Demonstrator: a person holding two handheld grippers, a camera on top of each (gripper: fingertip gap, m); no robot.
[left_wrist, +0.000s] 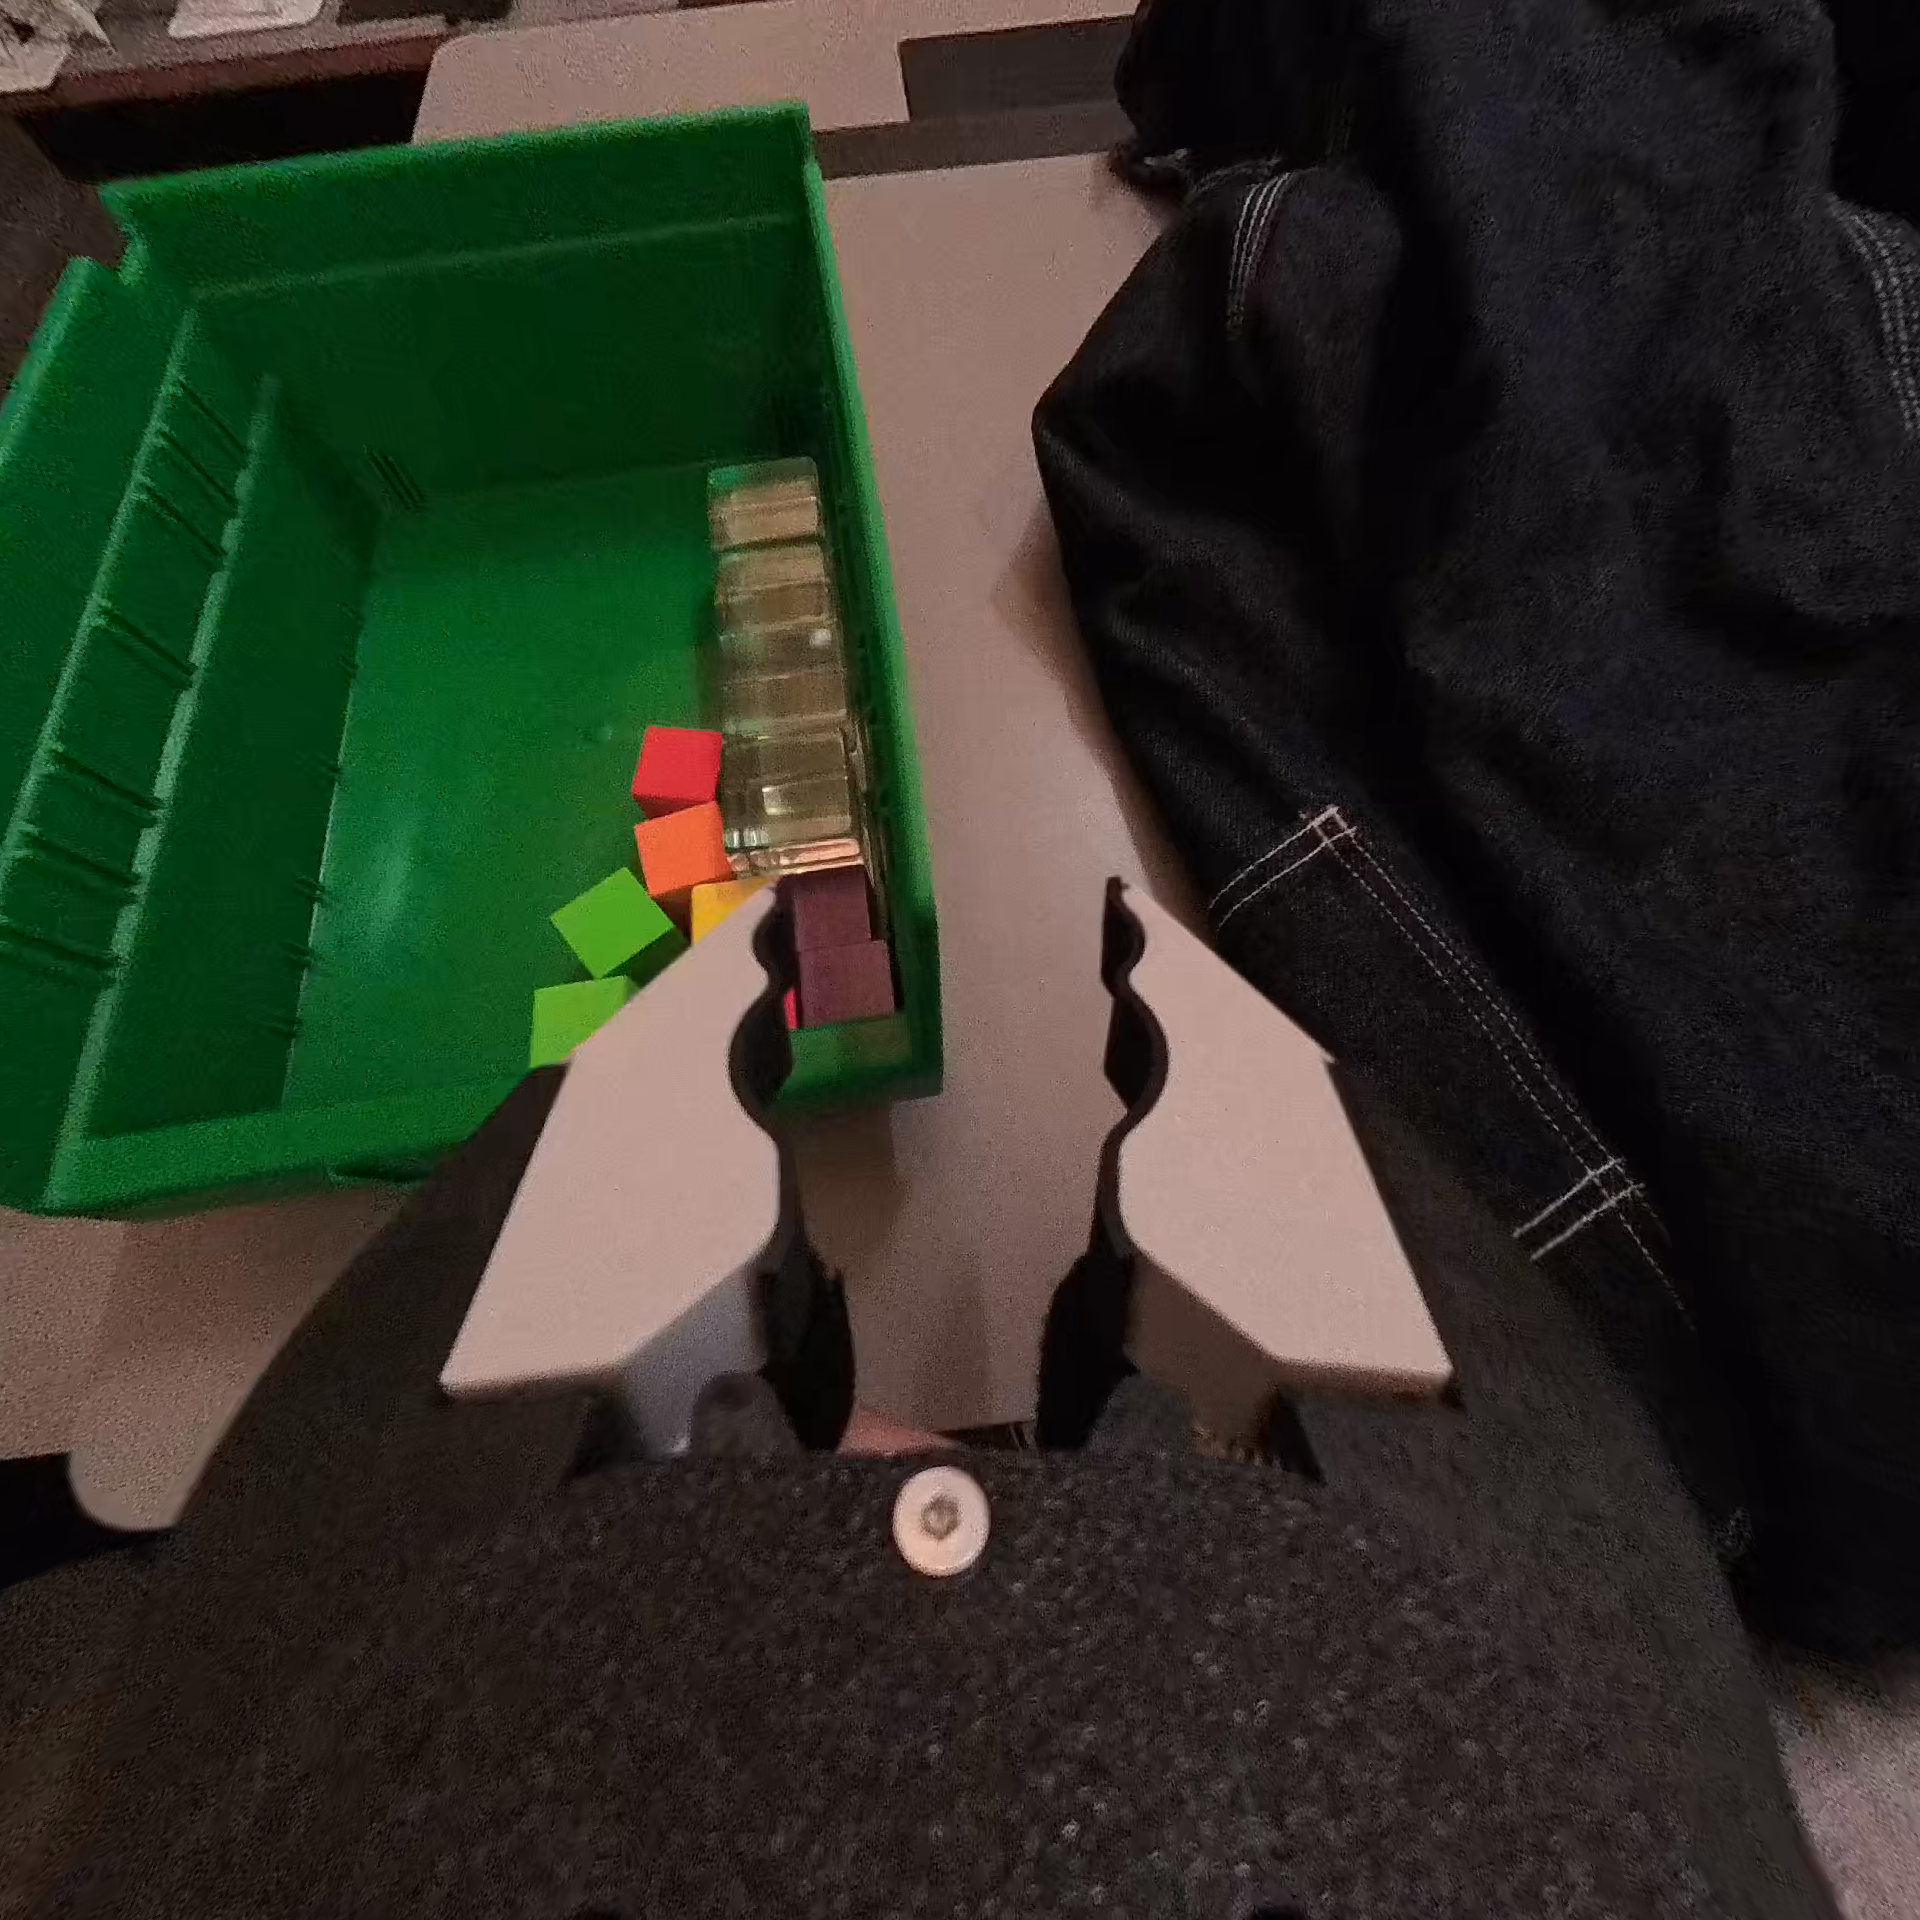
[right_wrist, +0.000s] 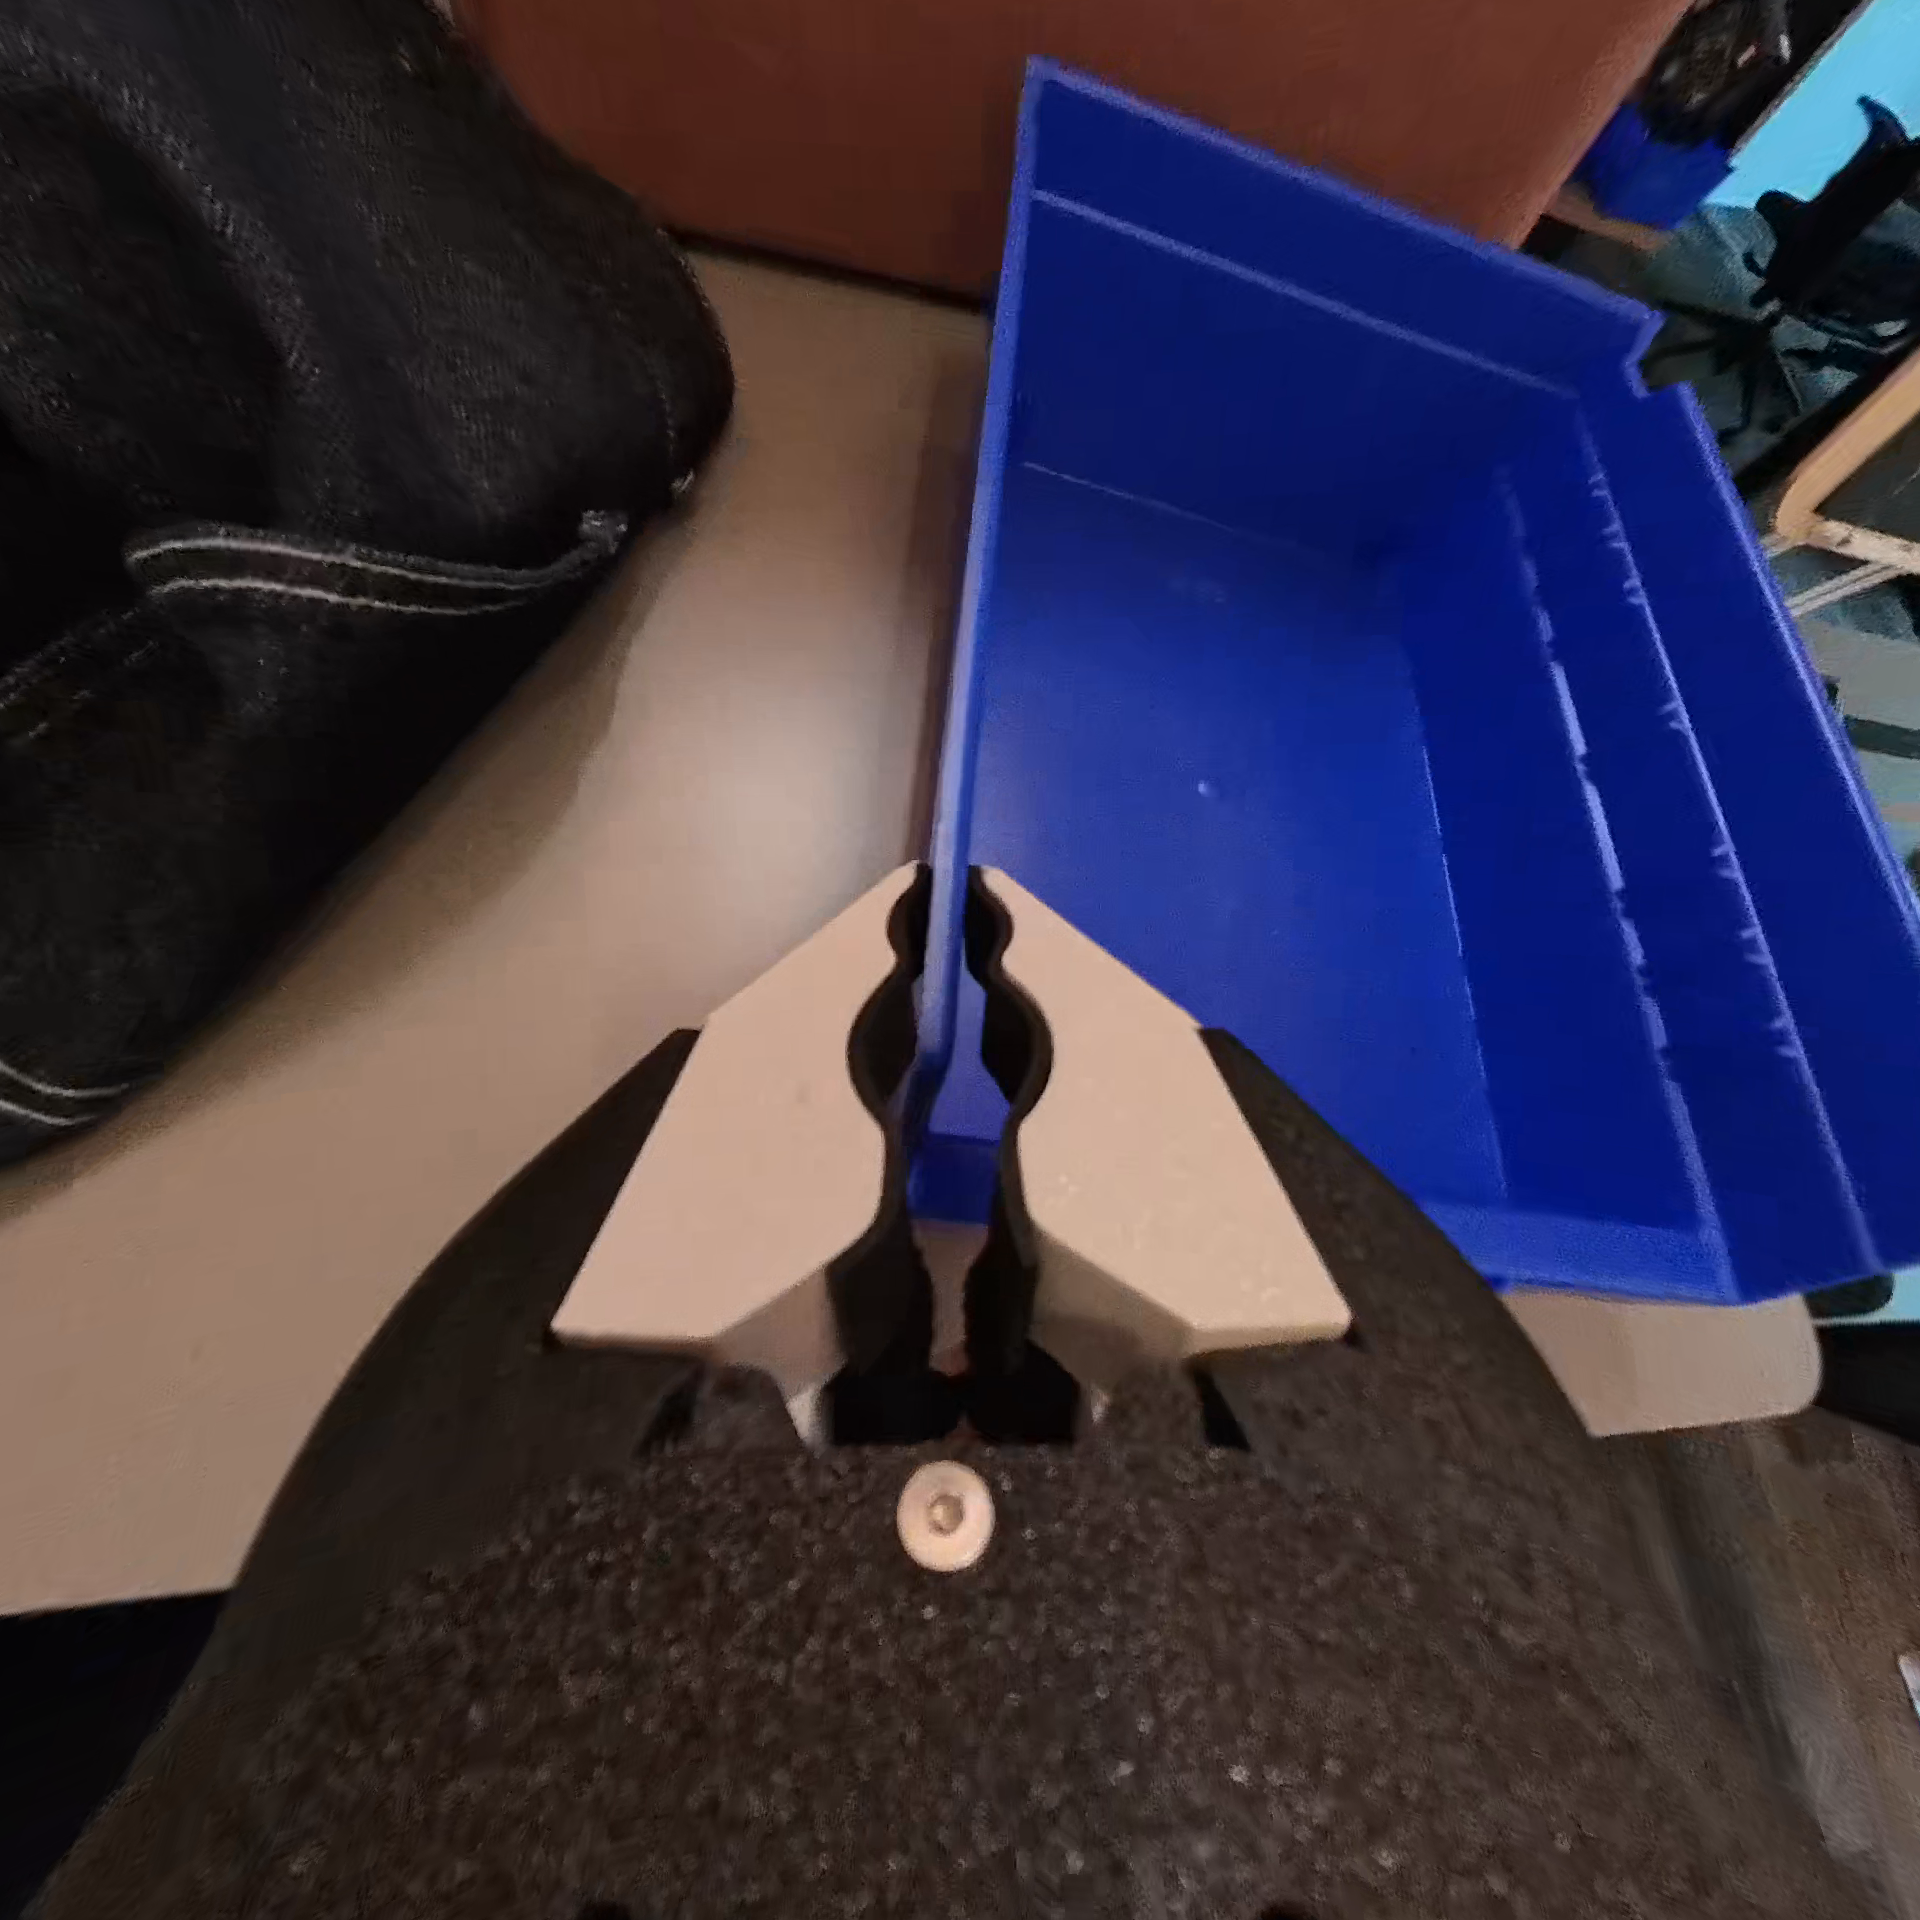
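Blue bin (right_wrist: 1299, 727) wall sits pinched in your right gripper (right_wrist: 945, 883).
Its long side runs away from you; your left gripper (left_wrist: 940, 904) hangs spread beside the green bin (left_wrist: 468, 364).

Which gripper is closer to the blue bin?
Right. The right gripper is shut on the blue bin, pinching its near side wall. The left gripper is open by the green bin, with no blue bin in its view.

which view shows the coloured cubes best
The left wrist view. The coloured cubes lie in the green bin's near right corner, beside a row of clear blocks, though the left gripper hides some. The right wrist view shows none, only the blue bin.
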